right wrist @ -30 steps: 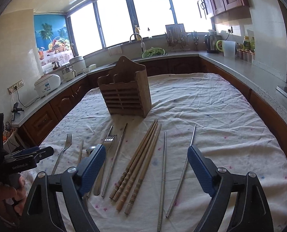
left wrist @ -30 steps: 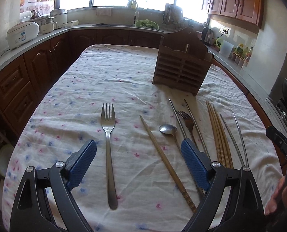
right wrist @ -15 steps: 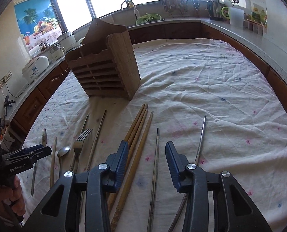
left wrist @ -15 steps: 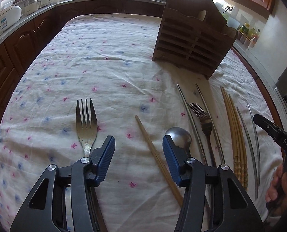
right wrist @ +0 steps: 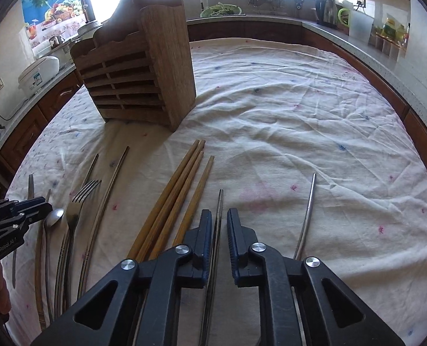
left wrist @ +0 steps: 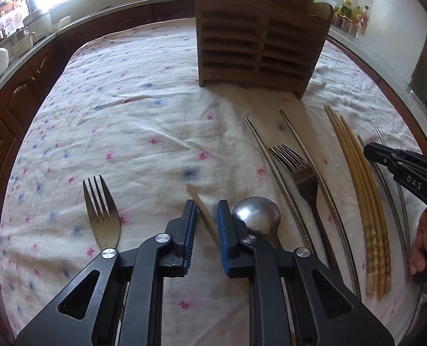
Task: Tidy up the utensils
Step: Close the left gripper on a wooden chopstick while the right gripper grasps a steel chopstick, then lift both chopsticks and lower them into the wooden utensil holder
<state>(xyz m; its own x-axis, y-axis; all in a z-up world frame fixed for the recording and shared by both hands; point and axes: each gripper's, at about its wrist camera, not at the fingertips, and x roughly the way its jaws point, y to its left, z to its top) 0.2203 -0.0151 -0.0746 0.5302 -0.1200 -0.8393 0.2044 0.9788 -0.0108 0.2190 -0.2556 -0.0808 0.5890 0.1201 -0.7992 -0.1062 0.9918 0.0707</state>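
A single wooden chopstick (left wrist: 197, 199) lies slantwise on the tablecloth between the blue pads of my left gripper (left wrist: 206, 204). Its jaws are closing, and a gap still shows beside the stick. A fork (left wrist: 101, 210) lies left of it and a spoon (left wrist: 256, 213) right of it. My right gripper (right wrist: 218, 213) is shut on a thin metal chopstick (right wrist: 219, 199) that runs back under its frame. Wooden chopsticks (right wrist: 179, 190) lie in a bundle just to its left, and another metal chopstick (right wrist: 307, 216) to its right. The slatted wooden utensil holder (left wrist: 259, 43) (right wrist: 138, 77) stands upright farther back.
A second fork (left wrist: 297, 167) and two long metal chopsticks (left wrist: 259, 141) lie between the spoon and the bundle. A hand (left wrist: 426, 245) holds the other tool at the right edge. Counters with appliances ring the cloth-covered table (right wrist: 300, 101).
Both grippers came down and forward toward the cloth. Their jaws went from wide apart to narrow, the left around the wooden chopstick, the right around the metal one.
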